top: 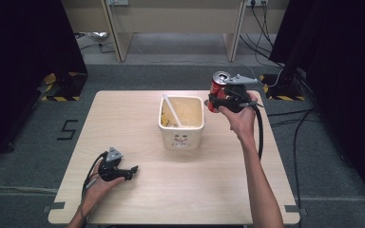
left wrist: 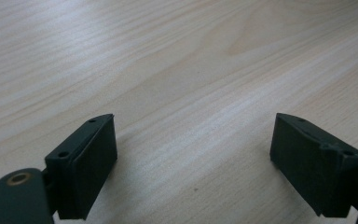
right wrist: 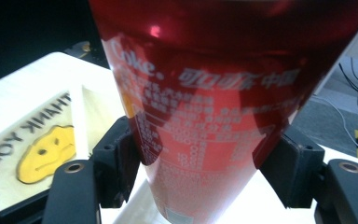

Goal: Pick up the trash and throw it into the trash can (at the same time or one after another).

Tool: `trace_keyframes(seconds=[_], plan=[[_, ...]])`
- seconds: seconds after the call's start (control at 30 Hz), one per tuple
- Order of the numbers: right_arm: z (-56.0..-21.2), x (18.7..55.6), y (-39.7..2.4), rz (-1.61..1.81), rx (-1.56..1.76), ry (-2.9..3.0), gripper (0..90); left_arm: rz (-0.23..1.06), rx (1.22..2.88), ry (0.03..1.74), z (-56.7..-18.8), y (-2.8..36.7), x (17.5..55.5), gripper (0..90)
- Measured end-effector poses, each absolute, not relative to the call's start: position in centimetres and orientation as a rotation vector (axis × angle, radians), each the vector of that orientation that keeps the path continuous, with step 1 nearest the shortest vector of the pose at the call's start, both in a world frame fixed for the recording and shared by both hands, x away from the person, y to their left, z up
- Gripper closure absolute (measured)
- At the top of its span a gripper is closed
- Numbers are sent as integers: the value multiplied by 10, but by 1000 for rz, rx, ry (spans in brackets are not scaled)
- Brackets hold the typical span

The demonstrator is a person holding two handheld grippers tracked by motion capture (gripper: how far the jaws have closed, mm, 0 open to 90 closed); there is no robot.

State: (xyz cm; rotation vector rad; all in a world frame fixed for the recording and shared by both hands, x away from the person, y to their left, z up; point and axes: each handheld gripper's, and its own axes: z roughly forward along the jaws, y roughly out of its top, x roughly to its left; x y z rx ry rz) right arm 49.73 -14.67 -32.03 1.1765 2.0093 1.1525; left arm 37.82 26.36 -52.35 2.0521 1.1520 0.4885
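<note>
High view: pale wooden table [top: 180, 190] on grey carpet, dark curtains at both sides, desk legs and cables behind; the right gripper [top: 215, 100] grasps a red cola can [top: 218, 83] lifted just right of a square cream tub [top: 181, 127]; the left gripper [top: 134, 169] rests near the front left edge. Left gripper view: jaws apart over bare wood grain, nothing between. Right gripper view: both pads clamp the can [right wrist: 214, 116]
</note>
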Motion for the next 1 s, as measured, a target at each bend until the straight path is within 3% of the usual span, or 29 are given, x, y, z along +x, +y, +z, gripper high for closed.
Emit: trace_keyframes(seconds=[1.0], plan=[[-317, 503, -84, 1177, 1057, 2137, 341, 489, 2052, 1152, -524, 264, 378, 137]])
